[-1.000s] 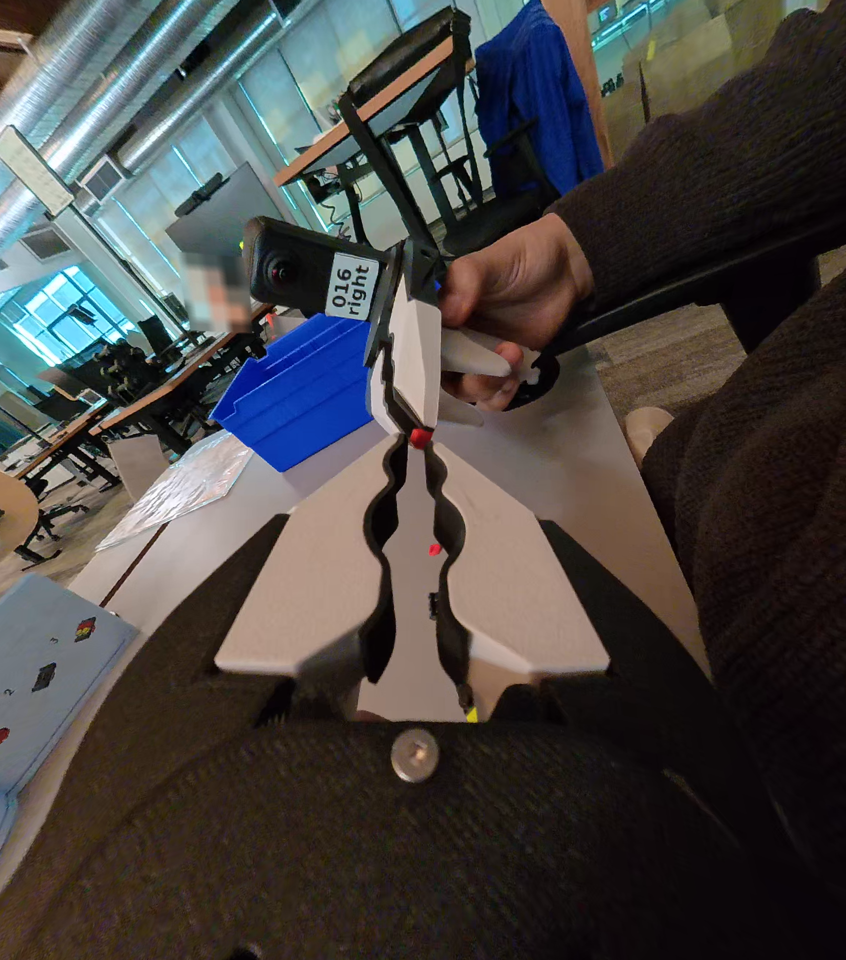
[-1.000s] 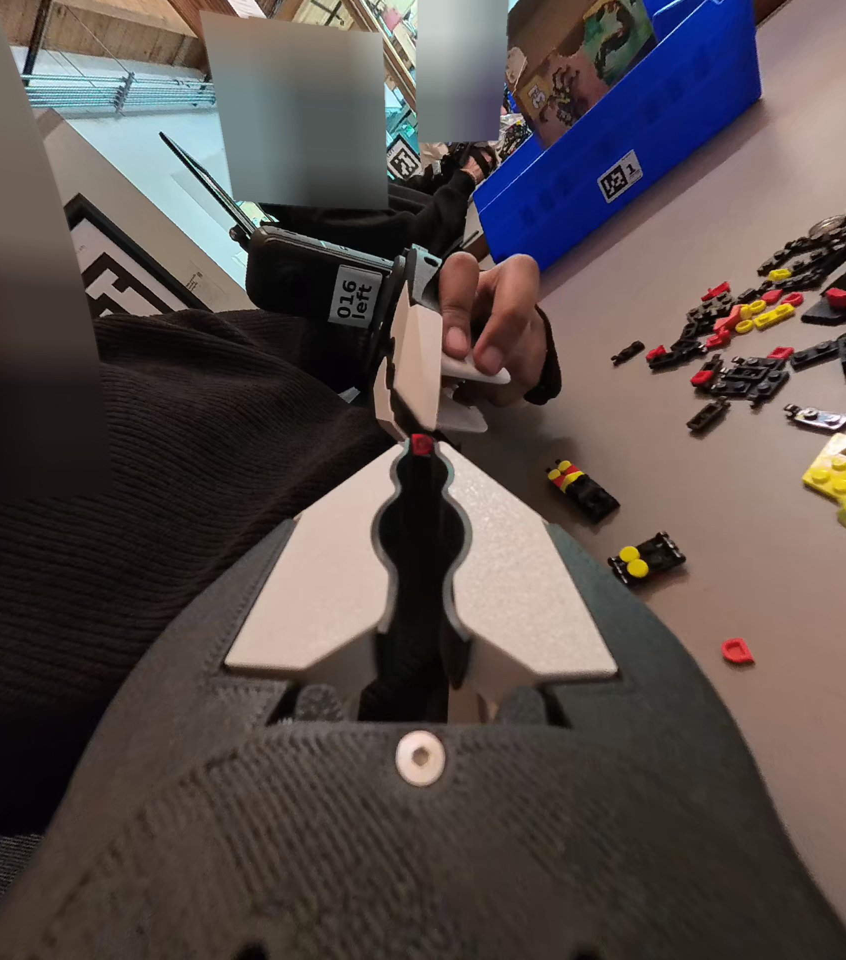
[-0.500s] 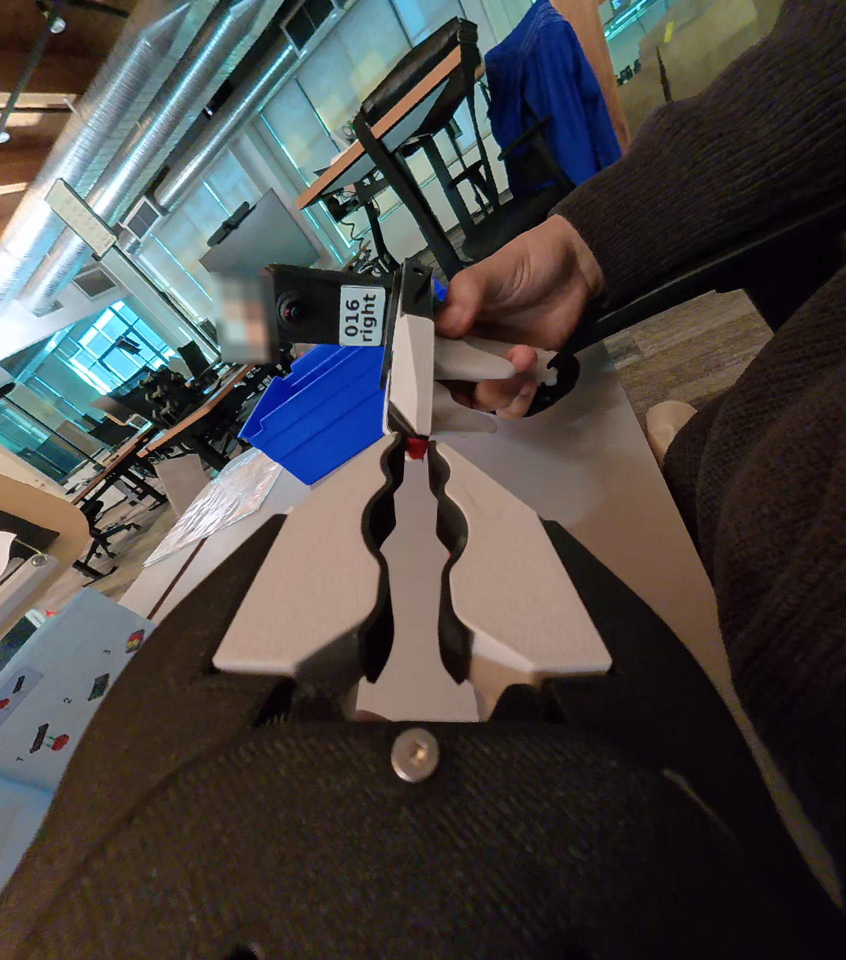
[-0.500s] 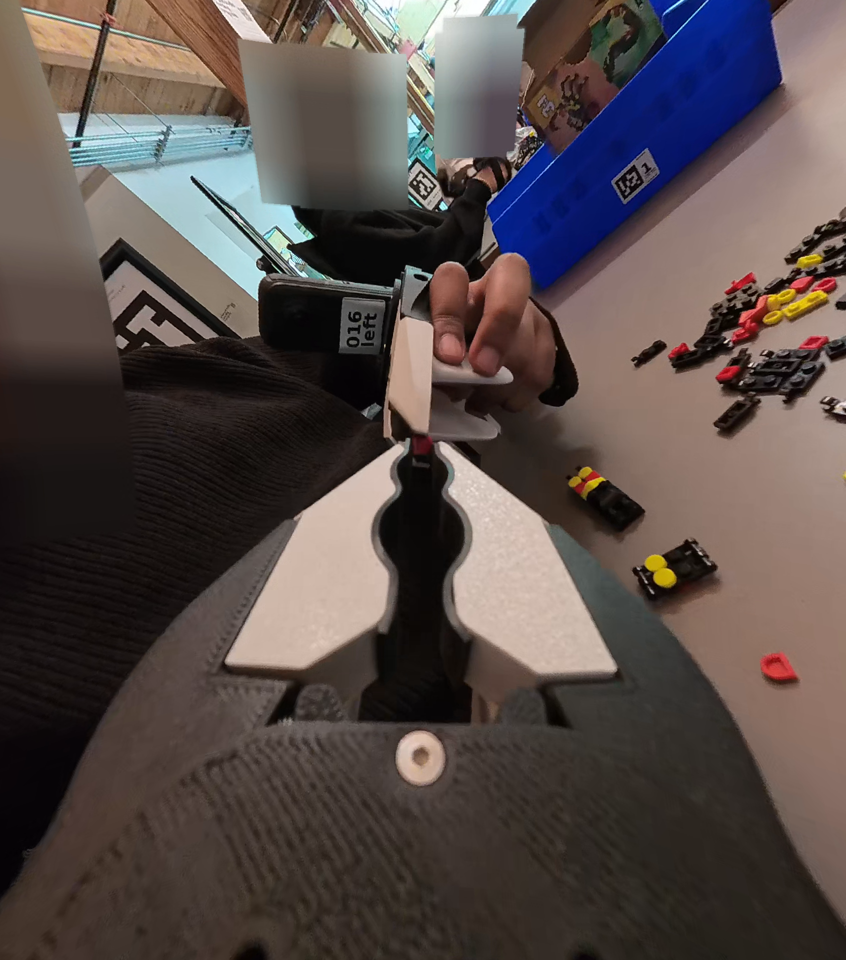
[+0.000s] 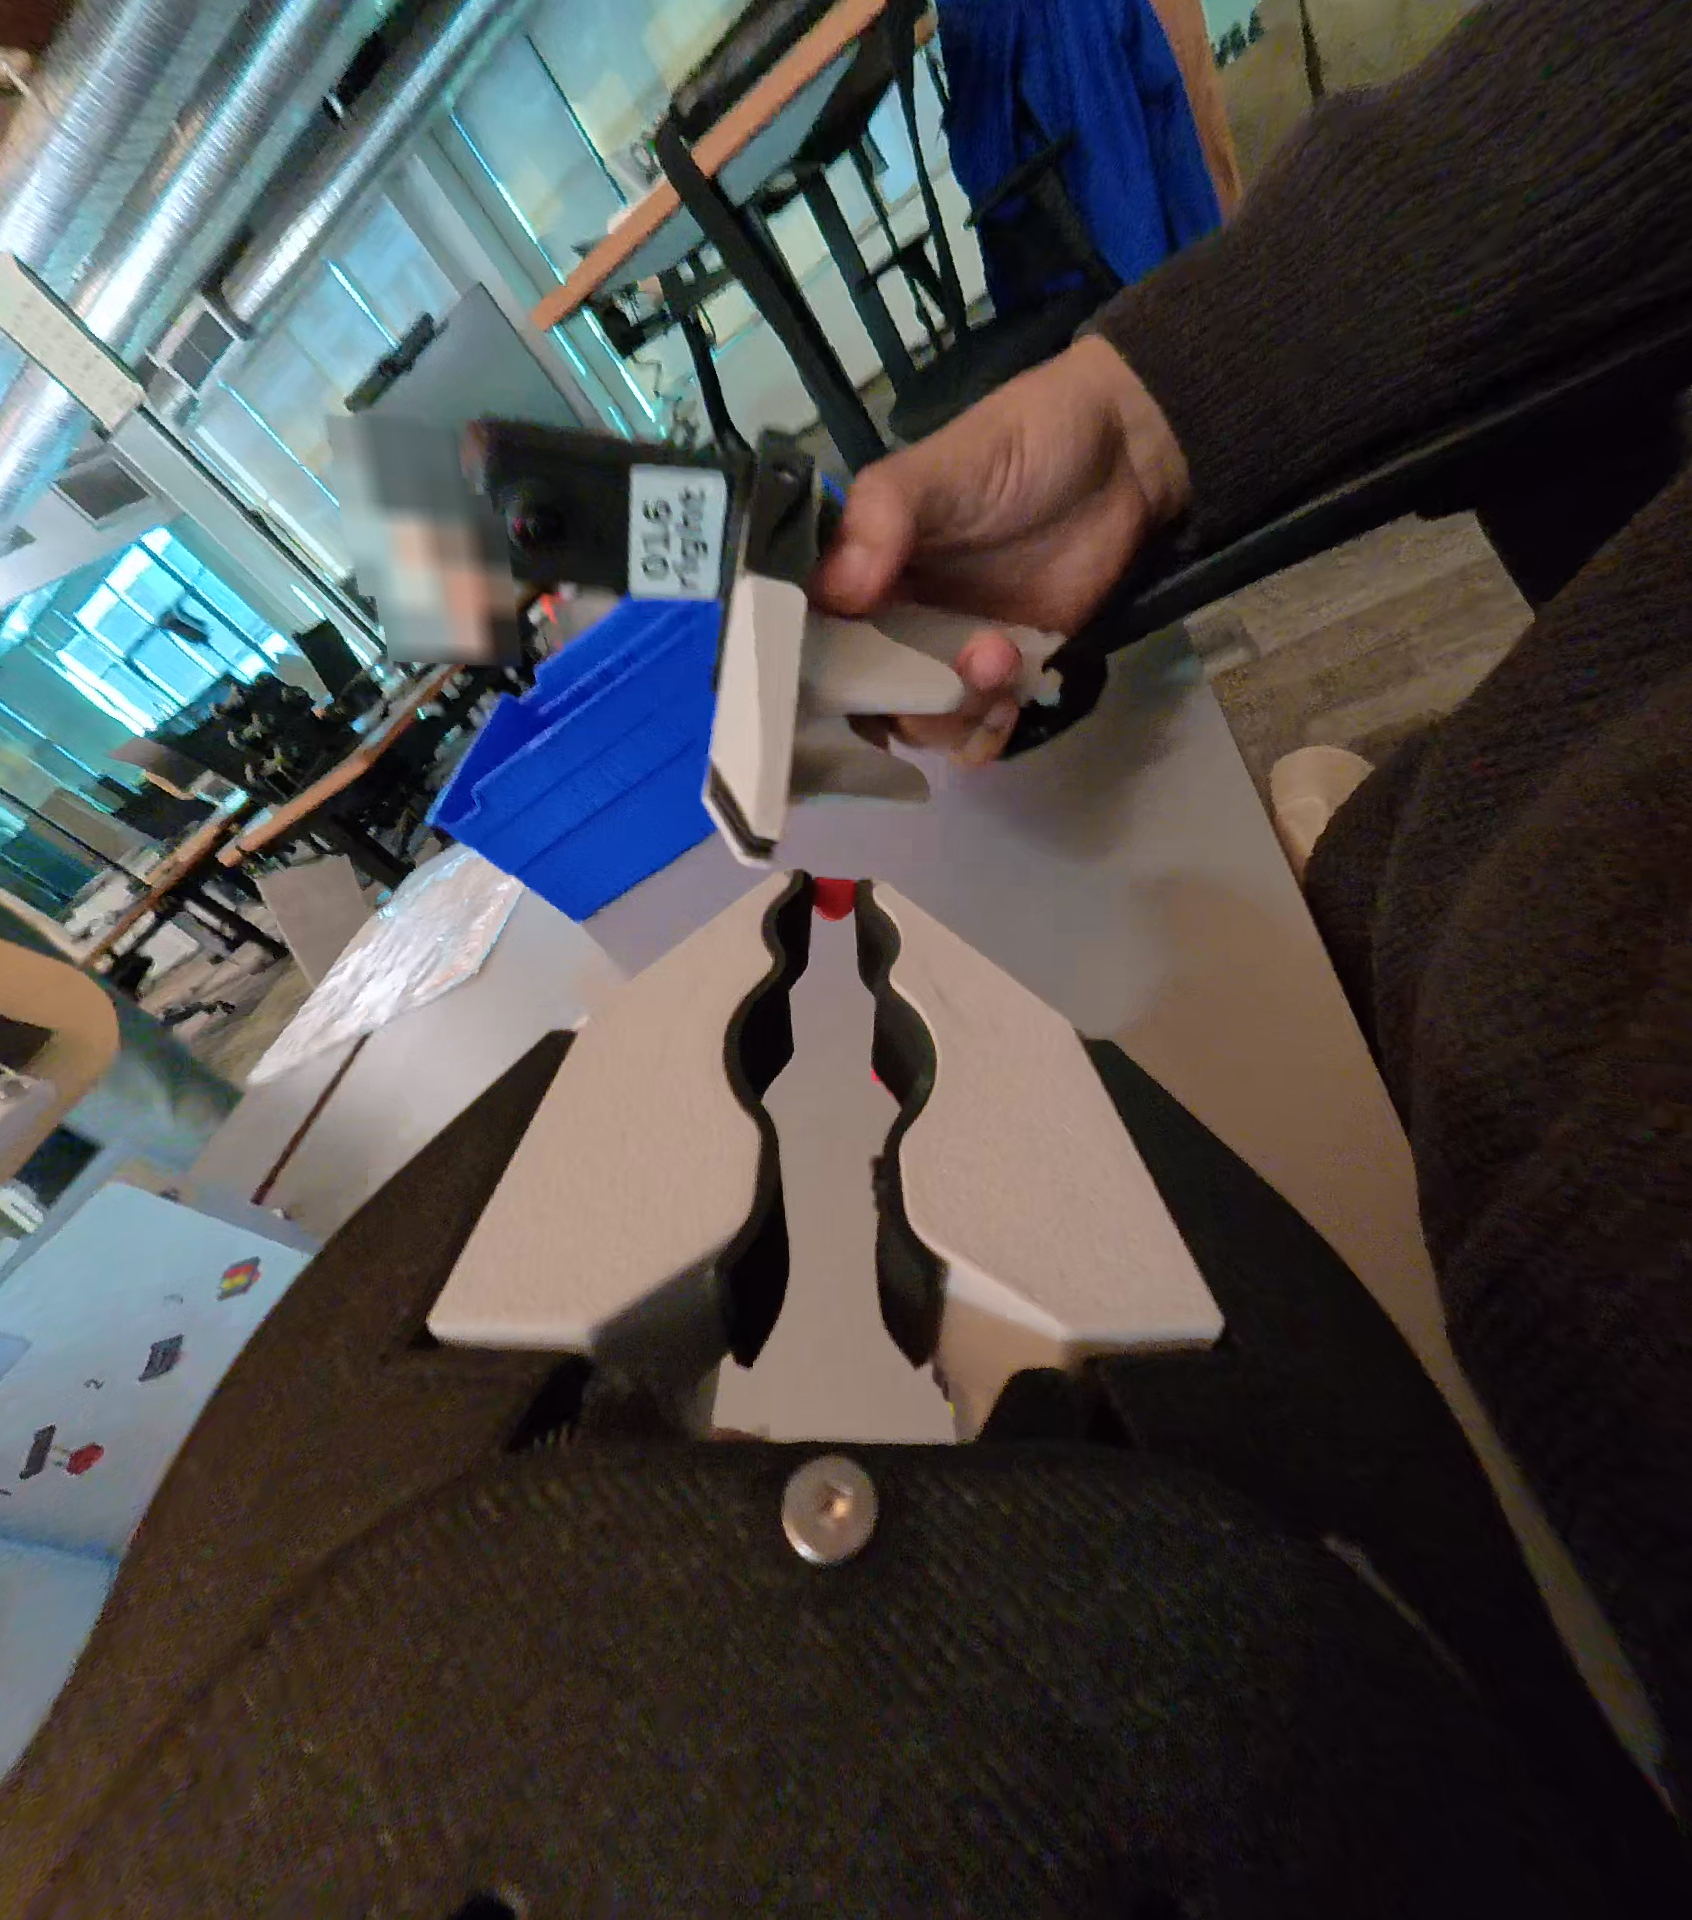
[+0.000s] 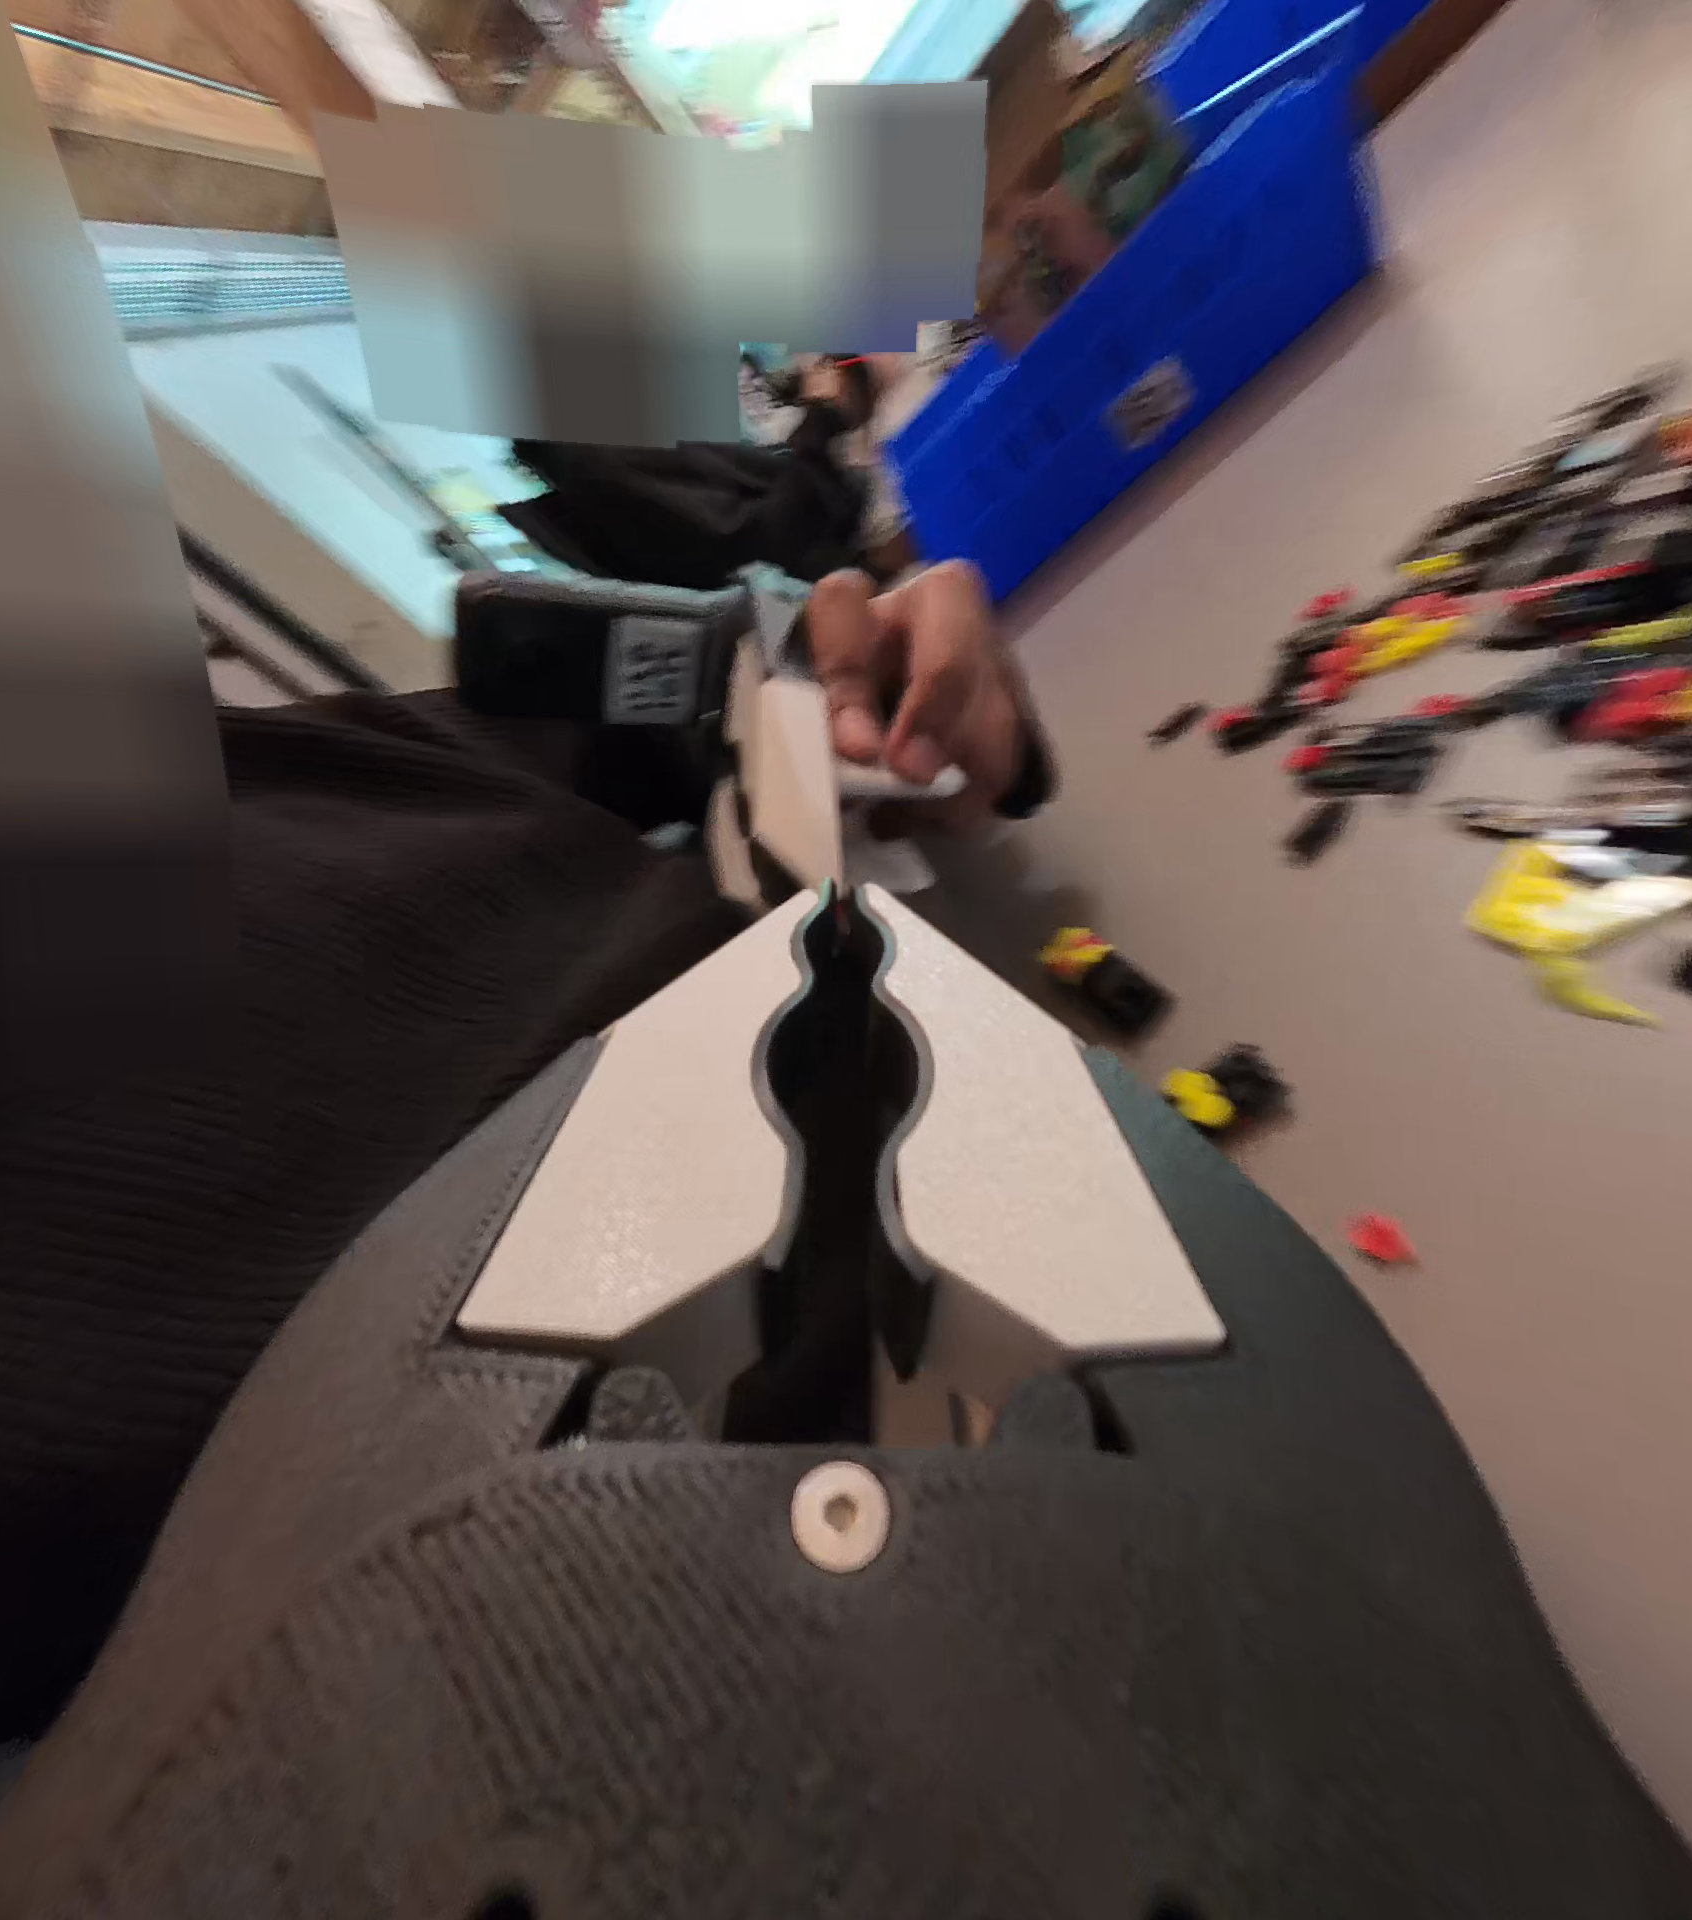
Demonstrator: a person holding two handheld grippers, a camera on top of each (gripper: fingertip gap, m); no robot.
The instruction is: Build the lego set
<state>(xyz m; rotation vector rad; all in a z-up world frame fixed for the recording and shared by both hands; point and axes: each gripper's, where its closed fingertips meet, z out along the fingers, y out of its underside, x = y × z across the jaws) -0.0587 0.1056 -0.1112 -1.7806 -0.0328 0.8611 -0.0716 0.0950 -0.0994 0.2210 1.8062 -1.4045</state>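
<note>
In the left wrist view my left gripper [image 5: 829,889] is shut on a small red lego piece [image 5: 829,900], held at the very fingertips above the grey table [image 5: 1081,935]. My right gripper [image 5: 746,836], held by a hand [image 5: 1008,540], hangs just above and left of the red piece with a small gap to it. Its fingers look closed together, with nothing visible in them. The right wrist view is blurred. It shows my right gripper [image 6: 837,902] with its tips nearly touching, and a left gripper finger [image 6: 795,790] right in front of them.
A blue bin [image 5: 593,769] stands behind the grippers and also shows in the right wrist view [image 6: 1164,416]. Several loose black, red and yellow pieces [image 6: 1548,665], a yellow plate [image 6: 1548,904], two small black-and-yellow assemblies [image 6: 1102,971] and a red piece [image 6: 1379,1238] lie on the table. An instruction booklet [image 5: 42,1382] lies at left. From either gripper's tips it is about 15 cm to the yellow plate [image 6: 1548,904].
The two grippers met tip to tip at the red piece. The right gripper has now drawn up and away. The red piece stays in the left gripper's fingertips.
</note>
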